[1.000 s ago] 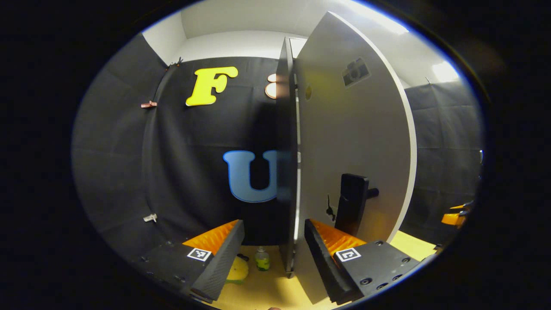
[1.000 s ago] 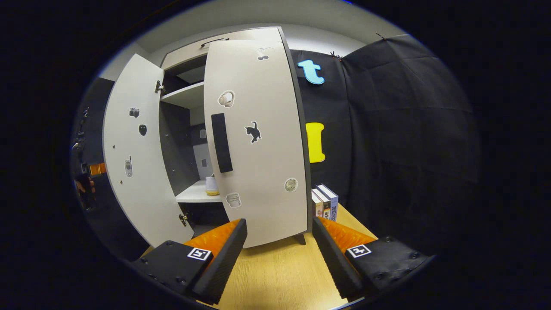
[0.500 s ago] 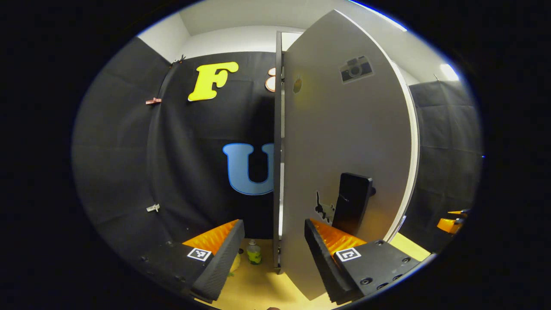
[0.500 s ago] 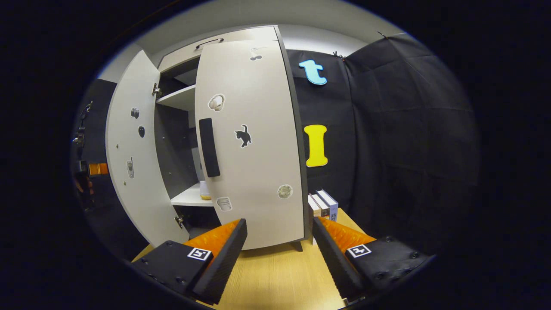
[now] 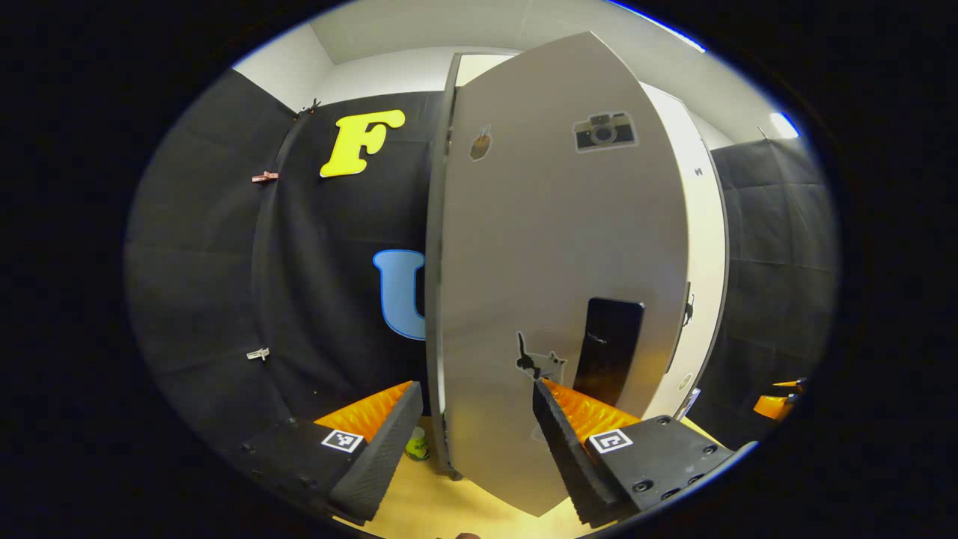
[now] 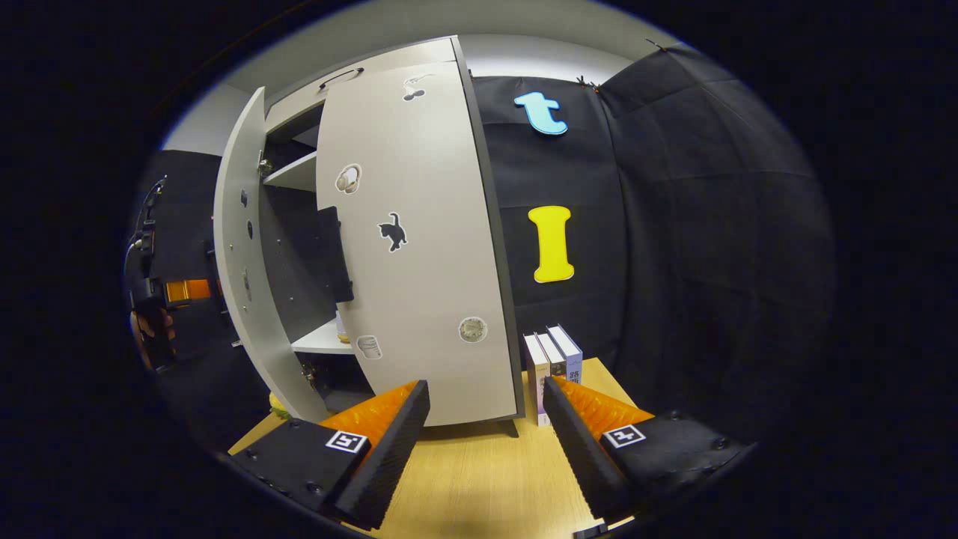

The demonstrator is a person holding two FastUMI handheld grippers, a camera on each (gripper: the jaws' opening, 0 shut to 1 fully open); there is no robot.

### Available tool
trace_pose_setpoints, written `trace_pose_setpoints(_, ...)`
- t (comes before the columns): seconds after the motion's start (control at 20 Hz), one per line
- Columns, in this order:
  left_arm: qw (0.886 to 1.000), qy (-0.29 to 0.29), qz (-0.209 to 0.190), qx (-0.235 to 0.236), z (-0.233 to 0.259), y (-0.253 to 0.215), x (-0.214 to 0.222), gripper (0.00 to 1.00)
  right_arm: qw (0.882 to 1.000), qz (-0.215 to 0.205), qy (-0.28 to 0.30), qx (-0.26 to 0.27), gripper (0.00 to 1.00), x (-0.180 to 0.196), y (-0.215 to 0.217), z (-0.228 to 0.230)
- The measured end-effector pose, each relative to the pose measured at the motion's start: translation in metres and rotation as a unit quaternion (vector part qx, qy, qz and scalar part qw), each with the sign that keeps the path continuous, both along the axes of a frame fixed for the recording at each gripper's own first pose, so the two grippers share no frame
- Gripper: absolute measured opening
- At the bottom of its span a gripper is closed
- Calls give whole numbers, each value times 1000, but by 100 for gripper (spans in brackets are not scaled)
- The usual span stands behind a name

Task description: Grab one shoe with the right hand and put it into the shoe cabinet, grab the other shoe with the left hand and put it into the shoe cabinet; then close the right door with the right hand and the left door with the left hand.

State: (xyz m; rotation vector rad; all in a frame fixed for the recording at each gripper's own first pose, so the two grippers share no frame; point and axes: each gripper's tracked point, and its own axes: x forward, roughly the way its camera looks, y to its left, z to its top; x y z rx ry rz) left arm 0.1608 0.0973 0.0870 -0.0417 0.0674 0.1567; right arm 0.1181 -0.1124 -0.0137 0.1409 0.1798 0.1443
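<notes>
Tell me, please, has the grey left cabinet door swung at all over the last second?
Yes. In the right gripper view the grey left cabinet door has swung toward the closed right door, narrowing the gap that shows the shelves.

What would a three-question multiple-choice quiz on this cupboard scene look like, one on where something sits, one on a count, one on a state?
1. Where do the books stand?
A. On the table, right of the cabinet
B. On a cabinet shelf
C. On top of the cabinet

2. How many books stand there?
A. One
B. Three
C. Six

3. How is the left door now?
A. Fully shut
B. Taken off
C. Partly open

Answers:
1. A: the right gripper view shows them upright on the wooden table, beside the cabinet's right edge.
2. B: three spines show side by side.
3. C: a gap between the left door and the right door shows a shelf inside; the left gripper is open, near the door's handle.
</notes>
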Motion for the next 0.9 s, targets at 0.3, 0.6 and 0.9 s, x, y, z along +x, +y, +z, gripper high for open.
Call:
trace_pose_setpoints(0.3, 999, -1, 39, 11, -16, -42, -22, 95, 999, 44, -2, -10, 98, 12, -16, -6)
trace_pose_setpoints(0.6, 997, -5, 72, 3, -37, -82, -69, 94, 996, 91, 13, -3, 99, 9, -8, -18)
trace_pose_setpoints(0.9, 997, -34, 68, -10, -38, -90, -112, 95, 998, 58, -25, -6, 98, -10, 4, 3)
